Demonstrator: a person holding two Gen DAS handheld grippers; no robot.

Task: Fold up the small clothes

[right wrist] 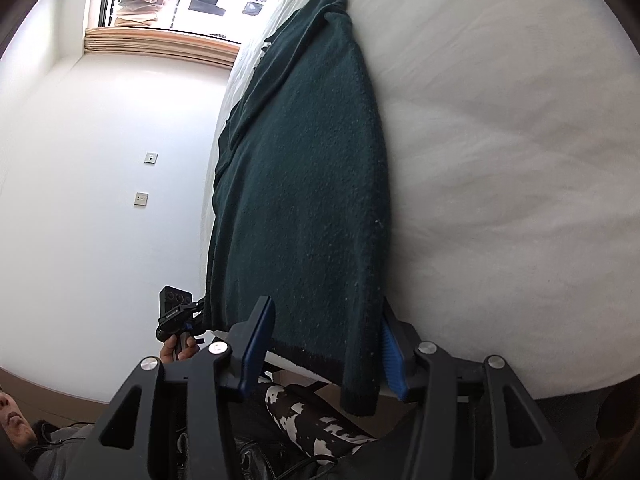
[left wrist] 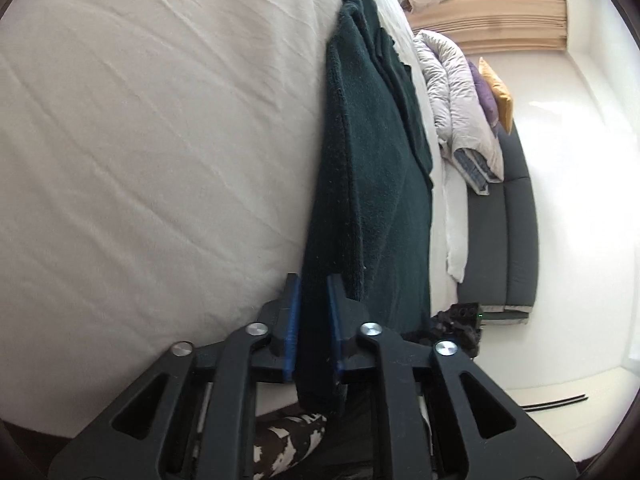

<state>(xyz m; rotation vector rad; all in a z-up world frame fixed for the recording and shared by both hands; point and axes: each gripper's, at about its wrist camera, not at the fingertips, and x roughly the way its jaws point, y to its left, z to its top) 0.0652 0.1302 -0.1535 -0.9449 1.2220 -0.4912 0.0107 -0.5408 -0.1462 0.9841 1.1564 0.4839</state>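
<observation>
A dark green sweater [left wrist: 368, 184] lay stretched along the white bed [left wrist: 140, 140], its near hem hanging off the bed's edge. Your left gripper [left wrist: 314, 320] had that hem between its blue pads, though they looked slack rather than pinching. Your right gripper [right wrist: 326, 344] stood spread around the hem's other corner, gripping nothing. Had you lifted then, the knit could have slid from the left pads and the fold gone crooked.

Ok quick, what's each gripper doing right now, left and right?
Left gripper: edge of the dark green garment between its pads; cannot tell if clamped.
Right gripper: open wide, the dark green garment between the jaws, not clamped.
</observation>
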